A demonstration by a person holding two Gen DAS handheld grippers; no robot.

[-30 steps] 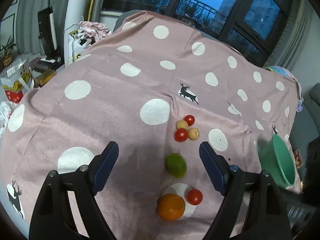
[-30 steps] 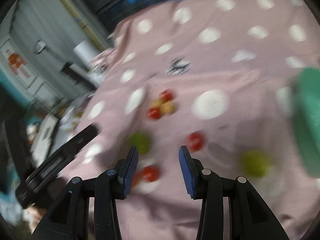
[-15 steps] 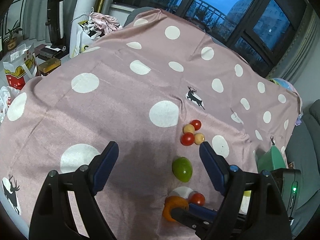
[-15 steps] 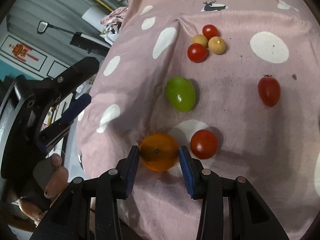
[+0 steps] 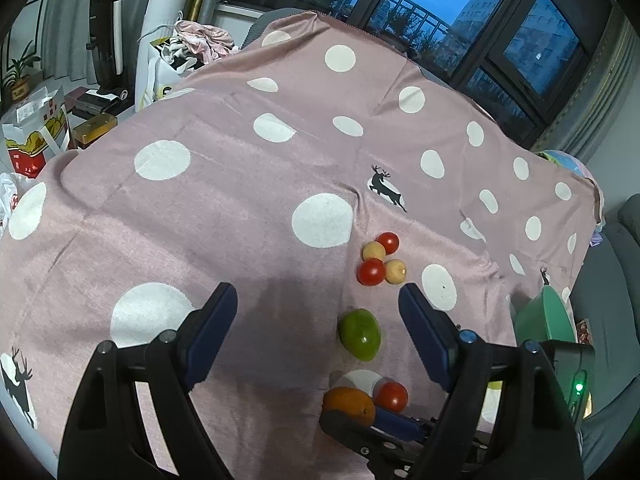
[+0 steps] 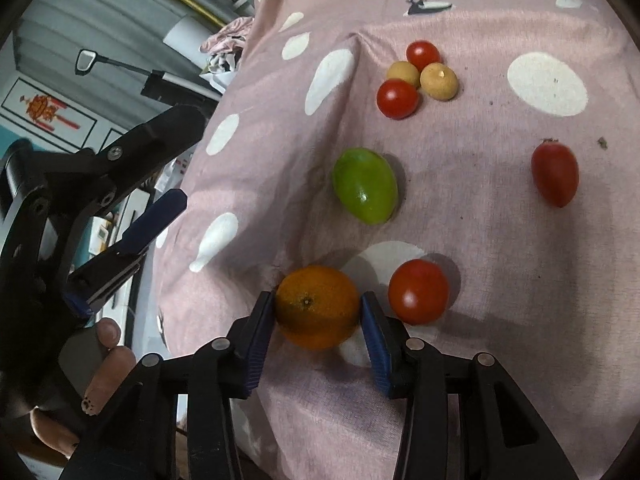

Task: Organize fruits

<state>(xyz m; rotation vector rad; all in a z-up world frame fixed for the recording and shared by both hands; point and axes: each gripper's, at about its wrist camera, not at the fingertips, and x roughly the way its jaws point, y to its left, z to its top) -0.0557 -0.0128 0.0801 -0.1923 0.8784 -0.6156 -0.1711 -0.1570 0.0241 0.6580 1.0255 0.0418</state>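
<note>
My right gripper (image 6: 318, 314) had its pads against both sides of the orange (image 6: 318, 306), low centre of frame, on the tablecloth (image 6: 500, 240). Grasp step, I judged; next: lift, carry to the green bowl (image 5: 544, 320). Left gripper (image 5: 316, 328) hovered wide open, empty, above the green fruit (image 5: 360, 339).

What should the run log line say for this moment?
right gripper: closed on orange | left gripper: open, empty | orange on tablecloth
</note>
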